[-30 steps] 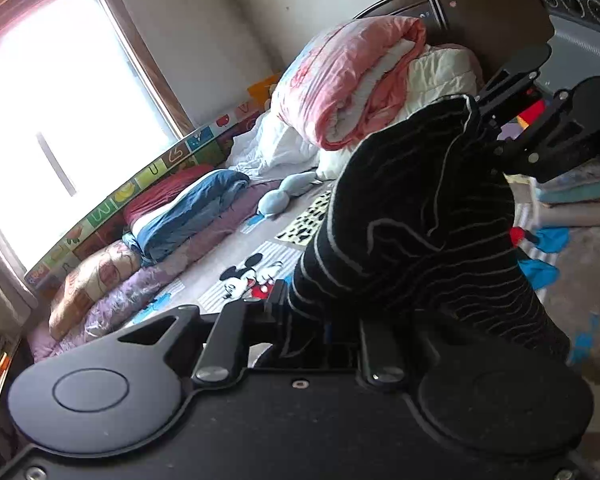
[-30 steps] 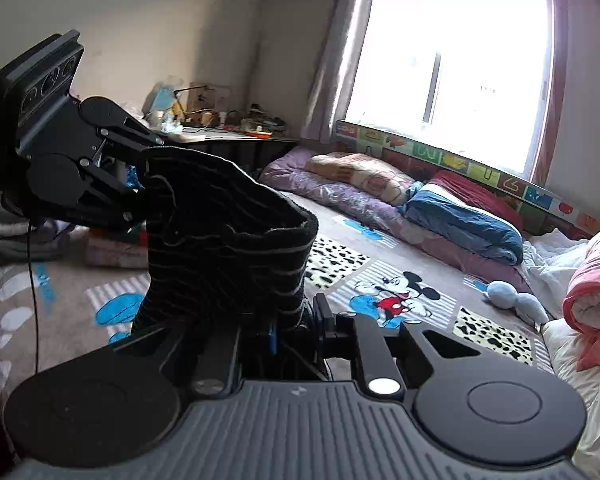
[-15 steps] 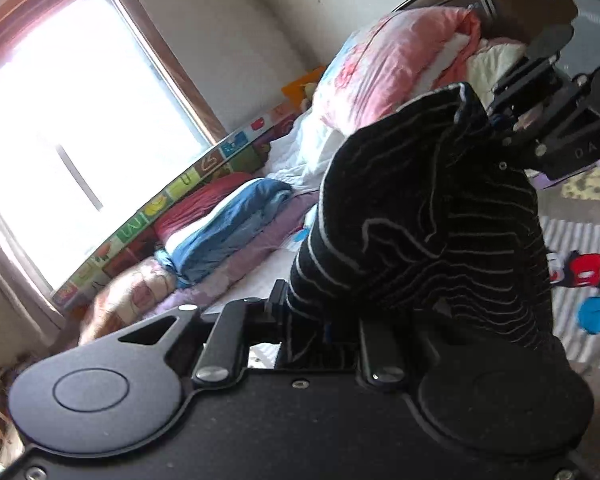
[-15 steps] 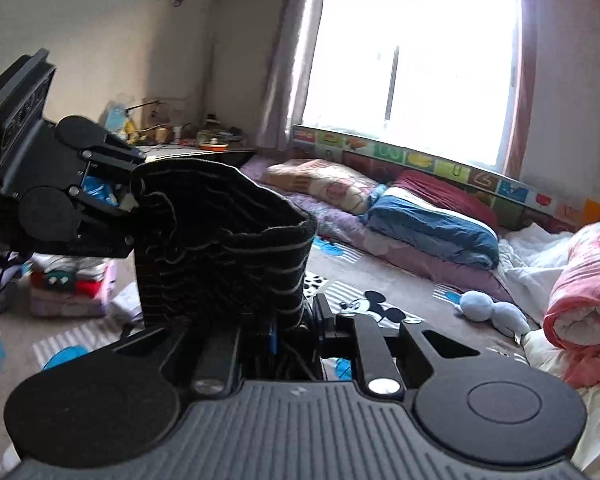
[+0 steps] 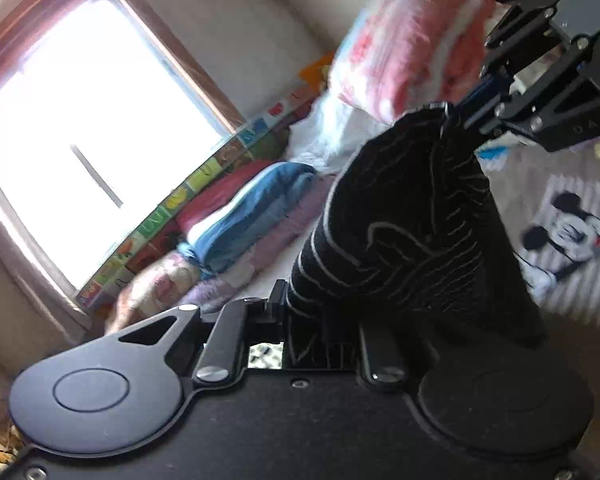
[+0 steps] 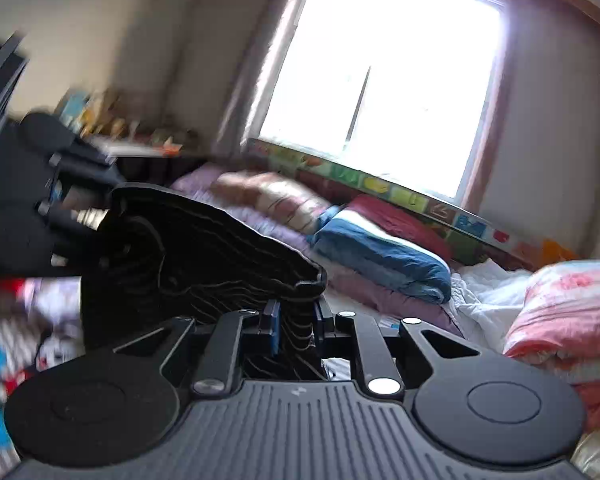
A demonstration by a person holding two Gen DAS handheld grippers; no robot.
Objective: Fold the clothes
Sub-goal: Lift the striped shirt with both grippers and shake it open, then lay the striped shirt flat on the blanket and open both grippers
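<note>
Left wrist view: we see a black cloth with thin white stripes (image 5: 412,240) held up in the air between our two grippers.
Where the cloth is: it hangs over the bed, off the mat, stretched from one gripper to the other.
Left gripper (image 5: 300,320): our fingers are closed on one end of the cloth, low in this view. The cloth bunches up right where it goes in.
Right gripper (image 5: 456,116): it shows at the top right of this view. Its tips pinch the other end of the cloth.
Right wrist view: here the black cloth (image 6: 204,248) runs from our right gripper (image 6: 296,320) up and to the left.
Right fingers: they are closed on the cloth, and we see striped folds squeezed between the blue pads (image 6: 274,326).
Left gripper in this view: the left gripper (image 6: 100,216) is at the left edge, touching the far end of the cloth. It looks blurry.
Under the cloth: a play mat with a cartoon mouse (image 5: 572,236) lies on the bed, to the right of the cloth.
Beside the cloth: a folded blue blanket (image 6: 384,256) lies on a purple blanket (image 6: 356,284) near the window.
Farther out: a rolled pink quilt (image 5: 416,36) sits behind the right gripper, with white bedding (image 6: 488,292) next to it.
The wall side: a big bright window (image 6: 384,80) has a strip of colourful picture tiles (image 6: 400,192) along its bottom.
Left corner: a blurry shelf with small things (image 6: 112,128) stands behind the left gripper.
</note>
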